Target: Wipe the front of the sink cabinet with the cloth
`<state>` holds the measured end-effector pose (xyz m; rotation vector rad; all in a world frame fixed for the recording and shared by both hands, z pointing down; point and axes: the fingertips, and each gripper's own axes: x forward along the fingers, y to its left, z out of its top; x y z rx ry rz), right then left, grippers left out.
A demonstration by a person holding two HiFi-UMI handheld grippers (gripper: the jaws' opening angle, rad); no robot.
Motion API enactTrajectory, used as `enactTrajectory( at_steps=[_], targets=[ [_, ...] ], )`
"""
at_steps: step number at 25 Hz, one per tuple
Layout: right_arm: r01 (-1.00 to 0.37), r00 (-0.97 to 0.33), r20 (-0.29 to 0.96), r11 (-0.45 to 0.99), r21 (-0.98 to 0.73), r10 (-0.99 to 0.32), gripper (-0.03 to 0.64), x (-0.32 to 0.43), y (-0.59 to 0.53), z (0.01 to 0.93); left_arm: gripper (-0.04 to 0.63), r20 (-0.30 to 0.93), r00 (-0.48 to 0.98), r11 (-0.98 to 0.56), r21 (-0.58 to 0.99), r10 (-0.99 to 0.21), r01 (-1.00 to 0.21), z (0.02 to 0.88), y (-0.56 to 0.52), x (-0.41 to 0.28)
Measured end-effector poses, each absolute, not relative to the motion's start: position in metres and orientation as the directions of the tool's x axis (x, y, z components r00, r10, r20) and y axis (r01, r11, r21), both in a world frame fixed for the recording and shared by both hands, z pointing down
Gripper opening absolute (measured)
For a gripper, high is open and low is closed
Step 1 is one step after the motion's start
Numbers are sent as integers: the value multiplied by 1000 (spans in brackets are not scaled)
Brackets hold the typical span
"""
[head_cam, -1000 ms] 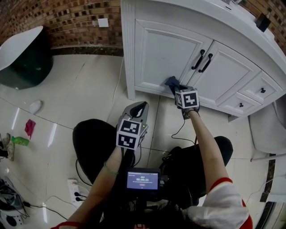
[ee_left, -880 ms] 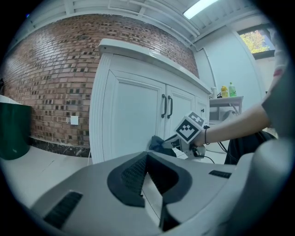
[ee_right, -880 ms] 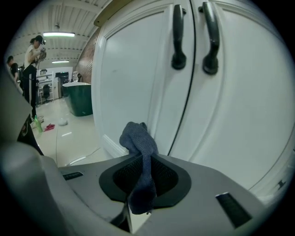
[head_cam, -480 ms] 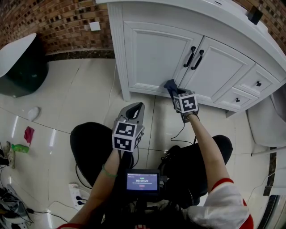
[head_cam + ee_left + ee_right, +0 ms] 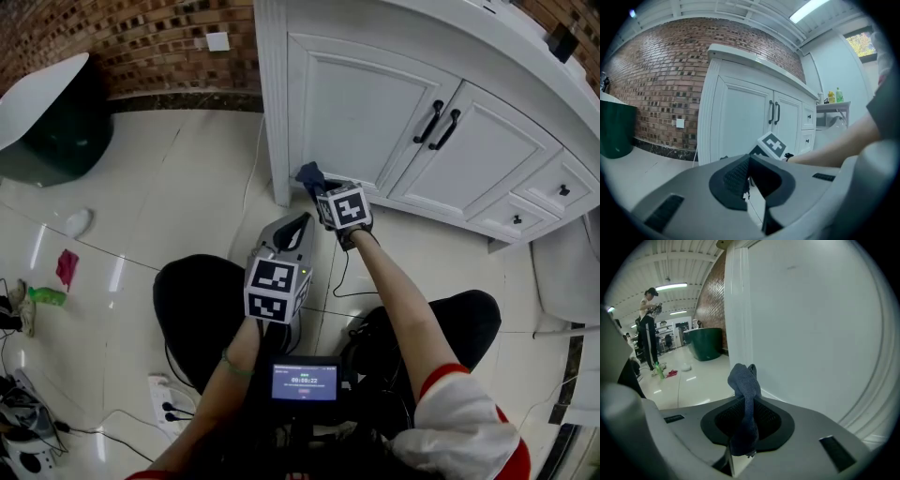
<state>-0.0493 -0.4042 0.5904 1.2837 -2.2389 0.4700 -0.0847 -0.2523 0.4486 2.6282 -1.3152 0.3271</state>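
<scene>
A dark blue cloth [image 5: 308,175] [image 5: 746,404] is pinched in my right gripper [image 5: 317,187] [image 5: 743,394], which is shut on it. The cloth's free end is pressed near the bottom left corner of the left door of the white sink cabinet [image 5: 352,103] [image 5: 811,324]. My left gripper [image 5: 289,234] [image 5: 747,176] hangs lower, over the floor in front of the cabinet, shut with nothing between its jaws. From the left gripper view the right gripper's marker cube [image 5: 771,143] shows against the cabinet [image 5: 740,117].
Black door handles [image 5: 438,124] sit at the cabinet's middle, drawers [image 5: 553,192] to the right. A green bin [image 5: 52,122] stands at left by the brick wall. A cable [image 5: 251,169] runs along the floor. A person [image 5: 648,329] stands far off.
My right gripper has slid left with the cloth along the bottom of the cabinet, from below the door handles to the left door's lower left corner. The left gripper has stayed put.
</scene>
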Motion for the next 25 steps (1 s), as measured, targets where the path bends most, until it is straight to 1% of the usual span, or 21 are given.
enactTrajectory(
  at_steps=[4, 8, 12, 19, 25],
  targets=[
    [-854, -433, 594, 520, -28, -678, 61, -79, -419, 596, 20, 278, 580, -590, 55, -766, -806, 450, -254, -89],
    [-870, -390, 654, 493, -30, -648, 61, -66, -424, 627, 20, 281, 579, -584, 73, -765, -808, 454, -258, -90],
    [-891, -356, 660, 452, -28, -661, 61, -31, -421, 633, 20, 278, 582, -587, 72, -764, -806, 456, -261, -87],
    [-942, -237, 688, 337, 11, -686, 61, 72, -398, 636, 20, 295, 602, -613, 67, -742, -787, 458, -256, -69],
    [-969, -158, 682, 245, 33, -715, 61, 142, -379, 620, 20, 305, 606, -614, 83, -734, -785, 460, -254, -58]
  ],
)
